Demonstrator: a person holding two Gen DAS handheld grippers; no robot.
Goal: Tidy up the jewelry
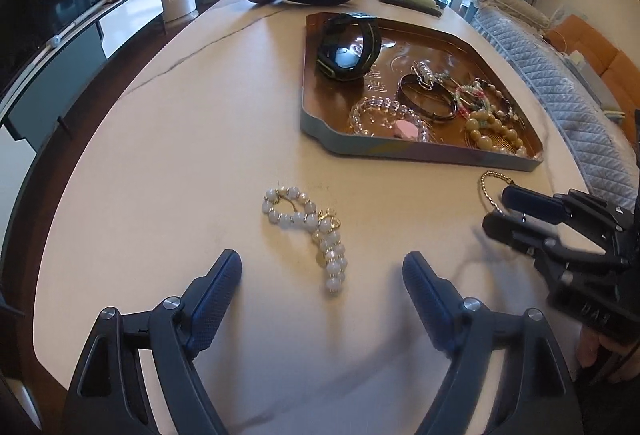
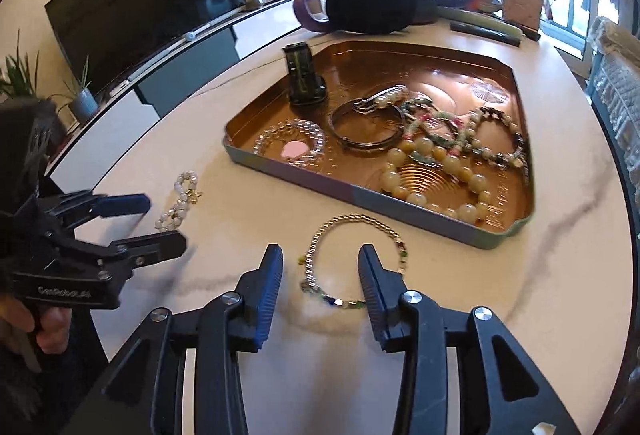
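Left wrist view: your left gripper (image 1: 322,267) fingers gape wide, empty, over the white bead bracelet (image 1: 310,231) lying on the bench (image 1: 180,155); your right gripper (image 2: 320,267), half-open, straddles the gold chain bracelet (image 2: 352,259) beside the tray (image 2: 400,211).

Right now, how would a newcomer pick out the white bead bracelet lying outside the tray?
Start at the copper tray on the pale table. On bare tabletop before its near-left corner lies the white bead bracelet, twisted into a loop with a tail. Unlike the thin gold chain bracelet nearby, its beads are round and milky.
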